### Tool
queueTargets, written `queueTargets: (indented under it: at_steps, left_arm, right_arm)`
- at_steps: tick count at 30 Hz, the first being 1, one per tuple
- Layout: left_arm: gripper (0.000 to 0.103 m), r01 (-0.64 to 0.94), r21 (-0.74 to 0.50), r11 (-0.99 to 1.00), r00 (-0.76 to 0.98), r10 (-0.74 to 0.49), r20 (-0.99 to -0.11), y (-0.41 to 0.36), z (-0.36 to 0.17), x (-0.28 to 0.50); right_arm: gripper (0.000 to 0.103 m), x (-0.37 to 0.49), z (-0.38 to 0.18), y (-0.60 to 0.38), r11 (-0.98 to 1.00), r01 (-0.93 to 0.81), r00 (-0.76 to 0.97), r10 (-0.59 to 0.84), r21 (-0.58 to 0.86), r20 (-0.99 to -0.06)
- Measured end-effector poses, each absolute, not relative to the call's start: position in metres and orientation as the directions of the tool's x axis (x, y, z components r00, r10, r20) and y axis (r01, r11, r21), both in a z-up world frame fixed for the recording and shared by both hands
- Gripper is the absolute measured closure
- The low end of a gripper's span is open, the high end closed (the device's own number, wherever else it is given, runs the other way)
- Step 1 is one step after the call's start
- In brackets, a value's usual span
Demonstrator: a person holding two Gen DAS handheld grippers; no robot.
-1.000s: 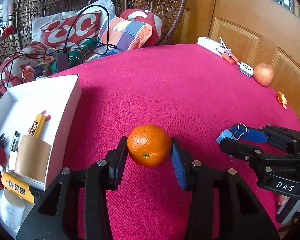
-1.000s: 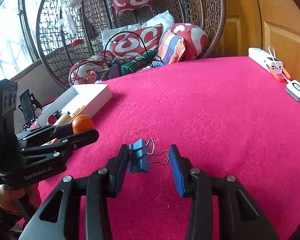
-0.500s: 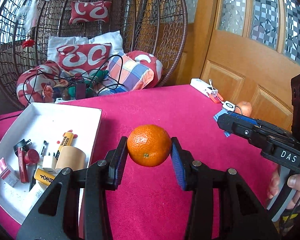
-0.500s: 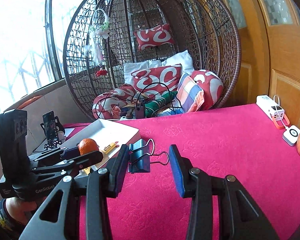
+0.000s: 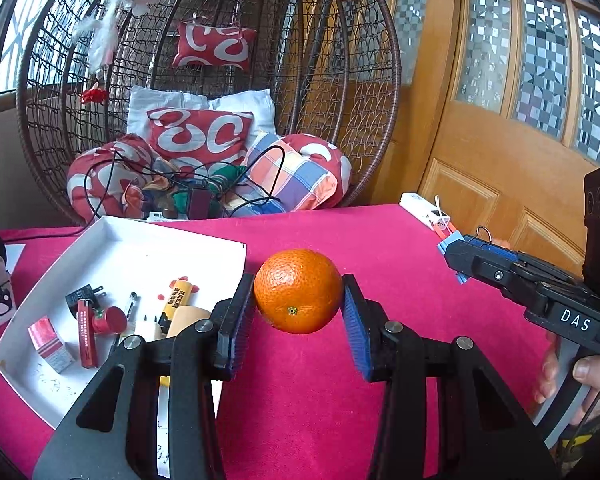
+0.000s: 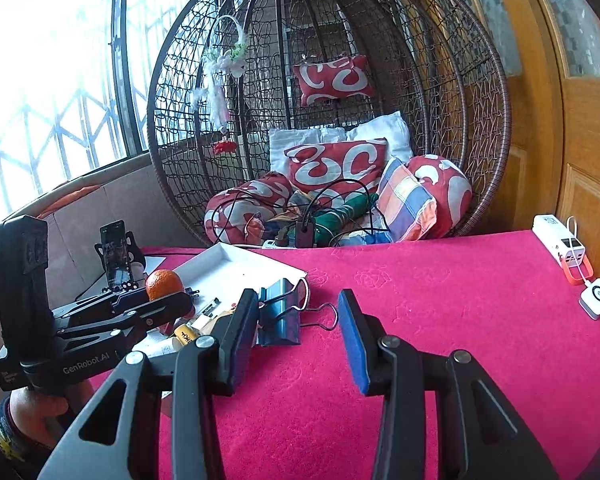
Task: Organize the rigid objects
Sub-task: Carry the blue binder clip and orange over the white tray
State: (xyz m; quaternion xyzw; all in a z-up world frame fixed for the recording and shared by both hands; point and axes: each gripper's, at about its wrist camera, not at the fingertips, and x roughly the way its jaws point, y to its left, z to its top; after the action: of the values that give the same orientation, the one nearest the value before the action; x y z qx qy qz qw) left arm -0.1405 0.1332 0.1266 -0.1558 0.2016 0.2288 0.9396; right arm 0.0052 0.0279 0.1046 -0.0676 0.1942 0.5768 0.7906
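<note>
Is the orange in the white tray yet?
No. The orange is clamped in the left gripper, off the cloth, beside the white tray.

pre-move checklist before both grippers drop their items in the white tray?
1. Left gripper clamped on orange: ok.
2. Right gripper holding blue binder clip: cannot tell; clip sits against one finger, the other stands apart.
3. Orange over white tray: not ok, beside it.
4. Free floor space in tray: ok, far half bare.
5. Grippers apart from each other: ok.
</note>
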Motion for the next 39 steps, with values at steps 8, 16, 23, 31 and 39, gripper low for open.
queueTargets:
  at_steps: [8, 16, 23, 31, 39]
  left_arm:
    - [0.061, -0.541, -0.215, 0.813, 0.798, 0.416, -0.437, 0.15, 0.127, -0.163]
    - [0.061, -0.592, -0.25, 0.766, 0.773, 0.453, -0.444, 0.171, 0.122, -0.185]
    - [0.061, -0.625, -0.263, 0.735, 0.754, 0.481, -0.447, 0.186, 0.118, -0.2]
    - [0.061, -0.666, -0.281, 0.691, 0.721, 0.5, -0.479, 0.206, 0.103, -0.21]
    - [0.061, -0.738, -0.26, 0.623, 0.644, 0.535, -0.546, 0.241, 0.078, -0.212]
  right_arm:
    - [0.062, -0.011, 0.112, 0.053, 0.277, -0.957, 0.224, 0.894, 0.085, -0.388]
    - [0.062, -0.023, 0.109, 0.083, 0.224, -0.972, 0.177, 0.895, 0.068, -0.41]
    - [0.062, -0.031, 0.101, 0.112, 0.196, -0.98, 0.158, 0.886, 0.044, -0.435]
    - [0.062, -0.027, 0.082, 0.157, 0.176, -0.98, 0.105, 0.854, 0.092, -0.51]
    - [0.062, -0.029, 0.059, 0.209, 0.178, -0.976, 0.079, 0.821, 0.123, -0.565]
